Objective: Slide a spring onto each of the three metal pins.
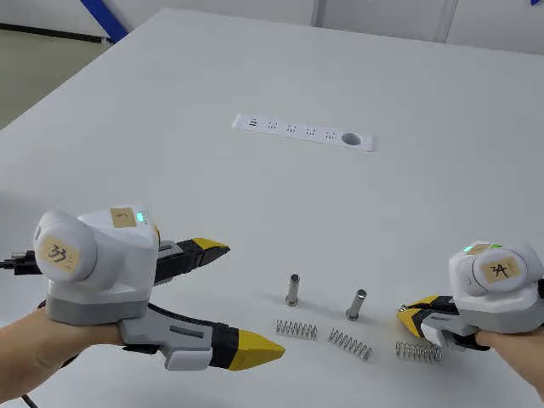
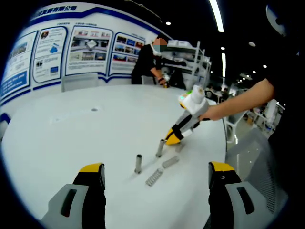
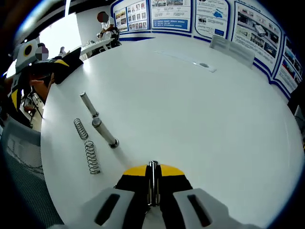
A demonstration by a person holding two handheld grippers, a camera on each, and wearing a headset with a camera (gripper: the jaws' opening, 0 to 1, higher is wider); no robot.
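Note:
Two metal pins stand upright on the white table, one (image 1: 293, 289) left of the other (image 1: 357, 303). Three springs lie flat in a row in front of them: left (image 1: 296, 328), middle (image 1: 350, 343), right (image 1: 418, 351). My left gripper (image 1: 234, 297) hovers open to the left of the pins, nothing between its jaws (image 2: 157, 168). My right gripper (image 1: 410, 314) is low at the right, just above the right spring, shut on a third metal pin (image 3: 152, 191). The left gripper view has the pins (image 2: 138, 163) (image 2: 160, 148) and springs (image 2: 154, 177) ahead.
A white power strip (image 1: 303, 133) lies flat farther back on the table (image 1: 170, 127). In the gripper views, poster boards line the wall and a person (image 2: 147, 59) stands at a far bench.

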